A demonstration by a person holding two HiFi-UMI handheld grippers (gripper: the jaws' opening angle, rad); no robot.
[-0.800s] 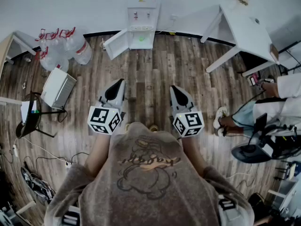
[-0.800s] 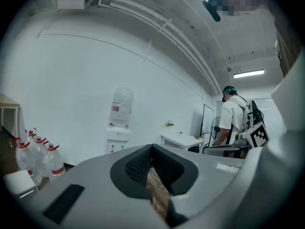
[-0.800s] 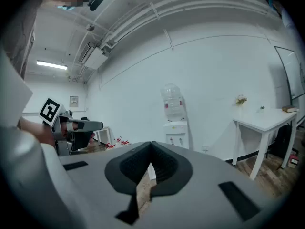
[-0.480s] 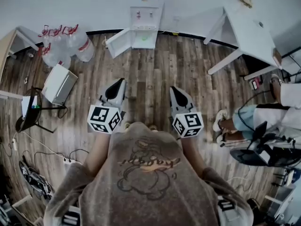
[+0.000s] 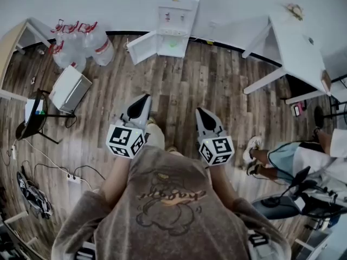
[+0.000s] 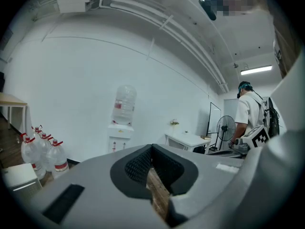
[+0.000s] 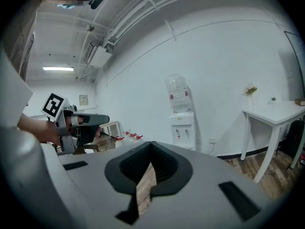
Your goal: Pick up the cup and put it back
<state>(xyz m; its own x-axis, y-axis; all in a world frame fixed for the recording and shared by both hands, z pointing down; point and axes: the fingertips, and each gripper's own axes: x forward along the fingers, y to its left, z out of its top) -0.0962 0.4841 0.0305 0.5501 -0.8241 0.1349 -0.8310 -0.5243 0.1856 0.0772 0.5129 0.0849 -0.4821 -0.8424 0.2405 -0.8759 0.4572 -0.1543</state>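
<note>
A: What's the room like?
B: Plank floor point(image 5: 184, 91), white wall point(image 5: 108, 4) at twelve. White table point(image 5: 298, 47) at two, water dispenser point(image 5: 176, 10) at twelve, water jugs point(image 5: 81, 45) at eleven.
A: The claws?
B: Left gripper point(image 5: 143, 100) and right gripper point(image 5: 201, 113) are both closed and empty, above the floor.
A: The cup?
B: Can't tell. There's a small green thing point(image 5: 173, 44) on the dispenser's ledge.

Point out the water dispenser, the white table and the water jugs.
water dispenser point(image 5: 176, 18), head view, on its front panel by the taps
white table point(image 5: 298, 50), head view, on the bare tabletop
water jugs point(image 5: 100, 50), head view, on the rightmost jug's body
</note>
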